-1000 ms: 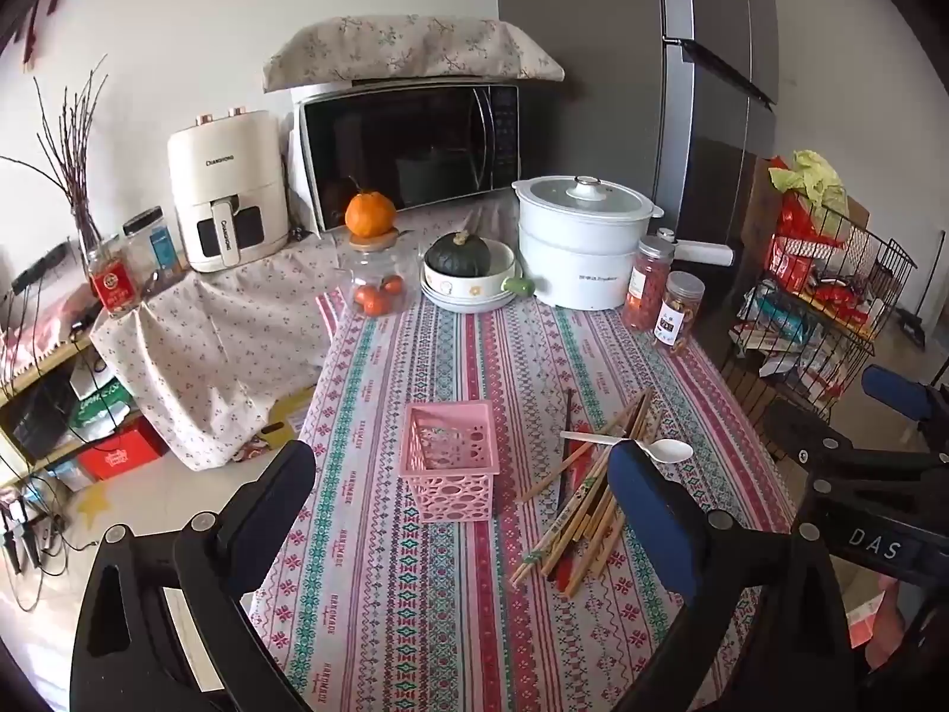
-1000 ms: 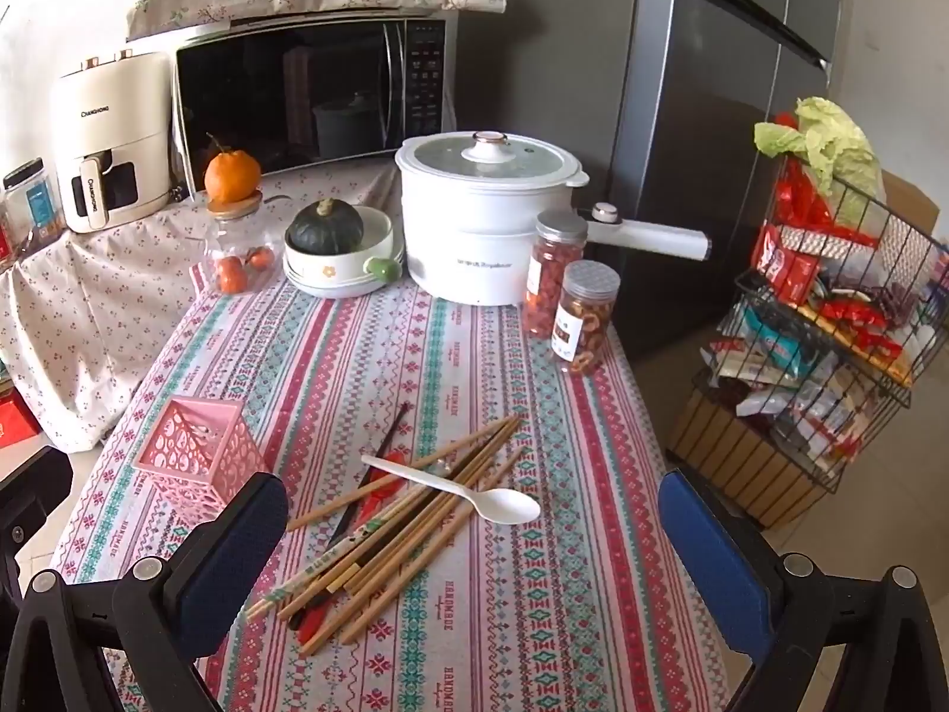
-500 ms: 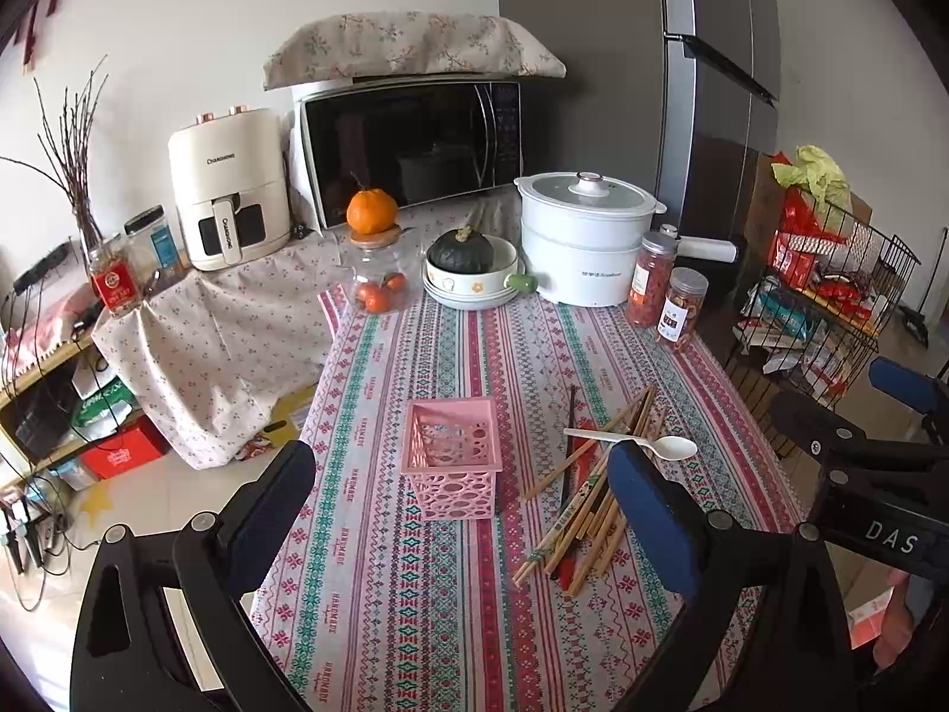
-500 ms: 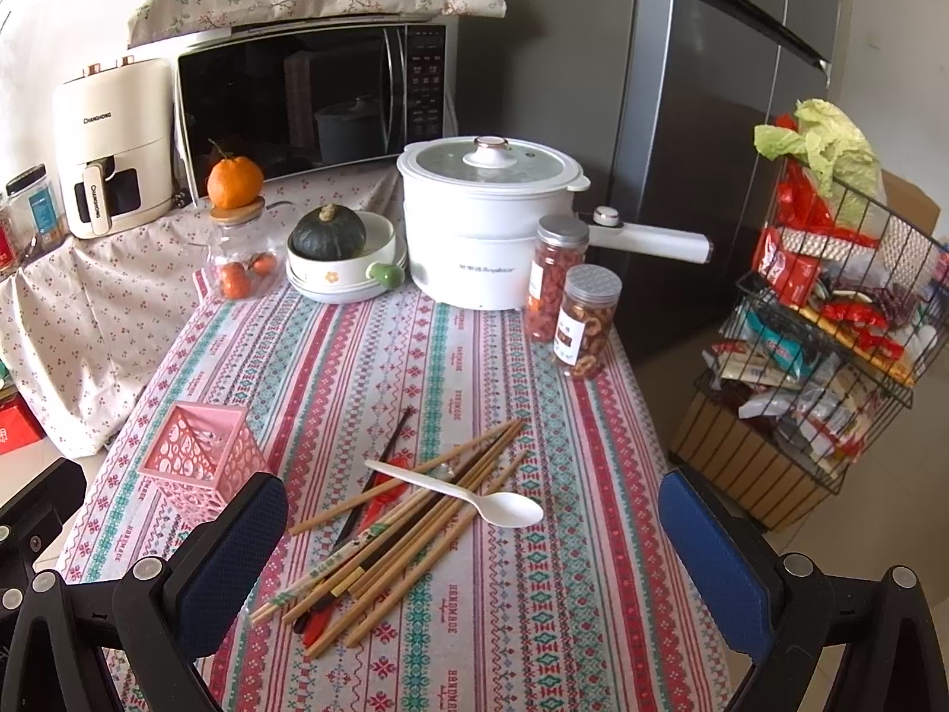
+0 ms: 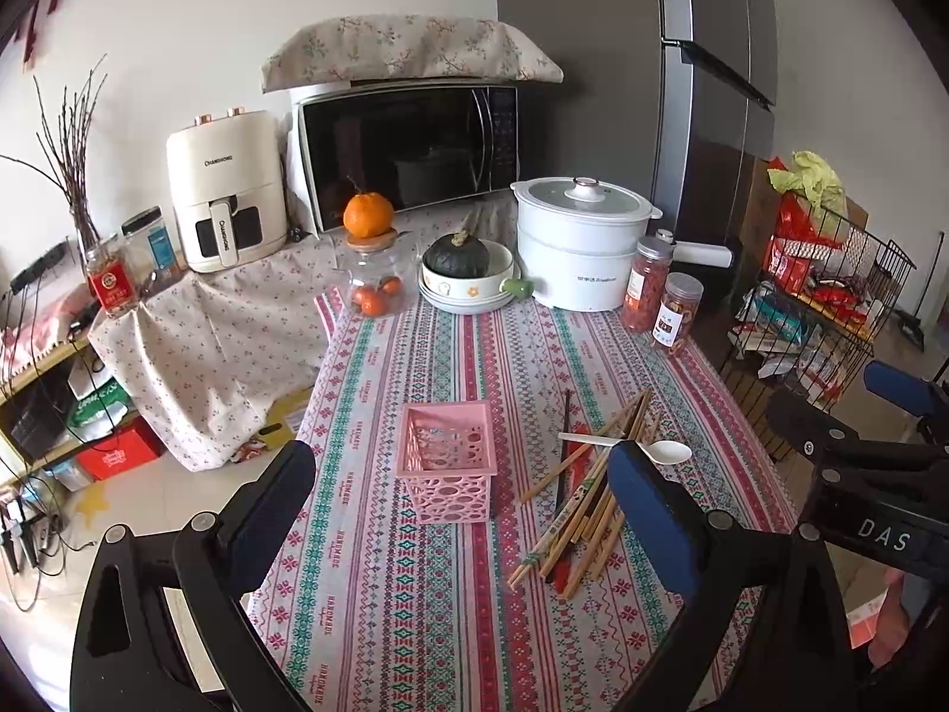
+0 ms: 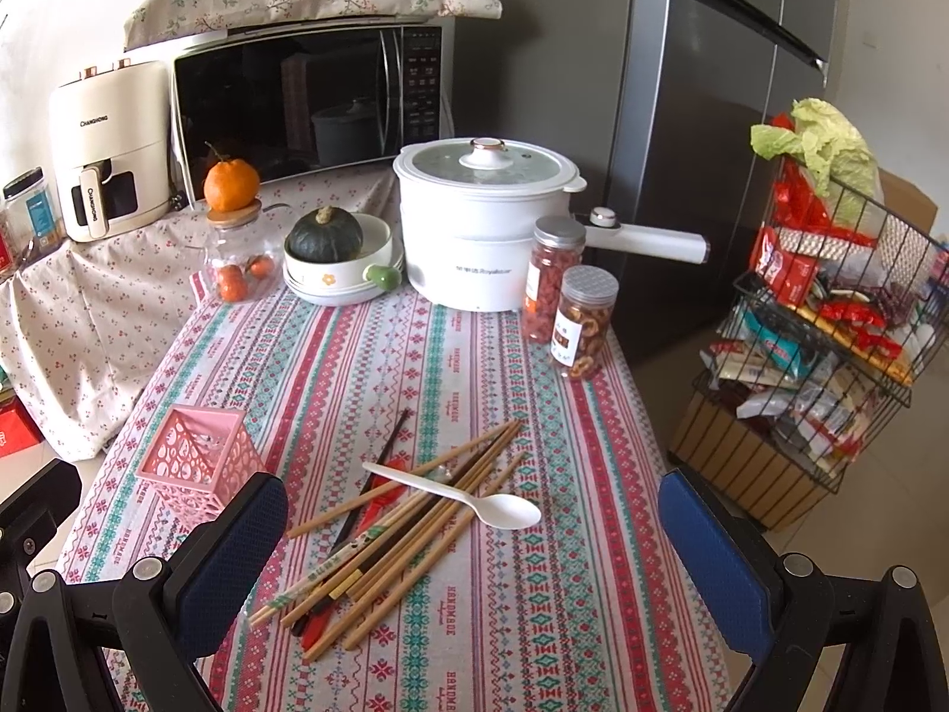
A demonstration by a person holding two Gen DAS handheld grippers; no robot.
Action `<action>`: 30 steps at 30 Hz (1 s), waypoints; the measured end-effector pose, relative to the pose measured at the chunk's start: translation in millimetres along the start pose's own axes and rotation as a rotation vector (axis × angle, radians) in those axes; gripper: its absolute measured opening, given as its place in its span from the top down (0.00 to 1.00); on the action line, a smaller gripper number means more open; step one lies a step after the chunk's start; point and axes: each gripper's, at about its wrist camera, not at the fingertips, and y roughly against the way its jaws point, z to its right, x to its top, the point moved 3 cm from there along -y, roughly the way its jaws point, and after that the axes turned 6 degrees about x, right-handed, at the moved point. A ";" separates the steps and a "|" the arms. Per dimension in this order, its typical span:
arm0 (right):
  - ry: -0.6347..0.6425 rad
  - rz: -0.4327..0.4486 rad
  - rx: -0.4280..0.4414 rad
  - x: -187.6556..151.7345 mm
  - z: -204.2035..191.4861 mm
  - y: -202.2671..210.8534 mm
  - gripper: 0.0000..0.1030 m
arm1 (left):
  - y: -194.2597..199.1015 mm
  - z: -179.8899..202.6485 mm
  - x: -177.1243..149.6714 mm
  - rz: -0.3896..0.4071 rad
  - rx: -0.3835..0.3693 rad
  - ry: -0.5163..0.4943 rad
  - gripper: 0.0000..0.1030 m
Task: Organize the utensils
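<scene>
Both tools, the left tool [image 5: 462, 510] and right tool [image 6: 474, 534], hovered spread and empty above the counter [image 6: 534, 623], chopsticks [image 6: 403, 534] and spoon [image 6: 457, 495] lying ahead between the right tool's fingers, pink basket [image 5: 448, 457] ahead of the left.

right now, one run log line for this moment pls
stage: pre-grasp | left gripper: open | right gripper: open | spoon: atop chopsticks | pink basket: empty
</scene>
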 end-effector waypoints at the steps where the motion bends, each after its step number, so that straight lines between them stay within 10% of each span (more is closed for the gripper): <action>1: 0.000 0.000 0.001 0.0 0.0 -0.1 0.00 | 0.2 -0.2 0.4 0.000 0.001 -0.001 0.03; 30: 0.002 -0.002 -0.003 0.9 1.7 -2.4 0.00 | 2.4 -3.1 2.3 0.003 -0.004 0.006 0.03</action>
